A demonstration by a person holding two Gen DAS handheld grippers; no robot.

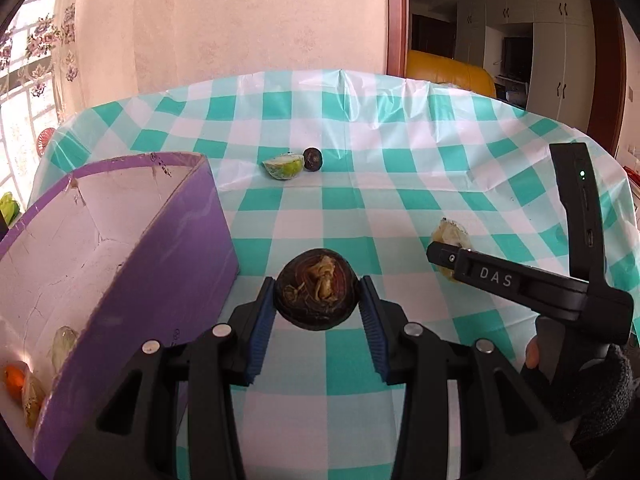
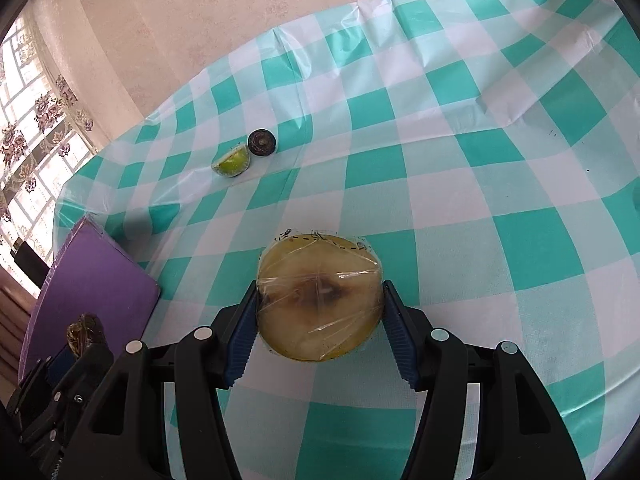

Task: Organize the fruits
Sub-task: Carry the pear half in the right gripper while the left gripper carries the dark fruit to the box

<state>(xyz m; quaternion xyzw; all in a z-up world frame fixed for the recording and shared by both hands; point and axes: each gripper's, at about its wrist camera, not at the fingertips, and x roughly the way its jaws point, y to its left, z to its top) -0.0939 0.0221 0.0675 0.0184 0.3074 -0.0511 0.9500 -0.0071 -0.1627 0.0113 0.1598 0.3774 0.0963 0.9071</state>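
I hold a dark water chestnut (image 1: 316, 290) clamped between my left fingers (image 1: 260, 320) beside the purple box (image 1: 168, 248) meant for it, while my right fingers (image 2: 394, 324) clamp a plastic-wrapped yellow fruit half (image 2: 318, 296) above the tabletop (image 2: 460, 184).

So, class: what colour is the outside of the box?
Purple outside, white inside; the left wrist view shows it best.
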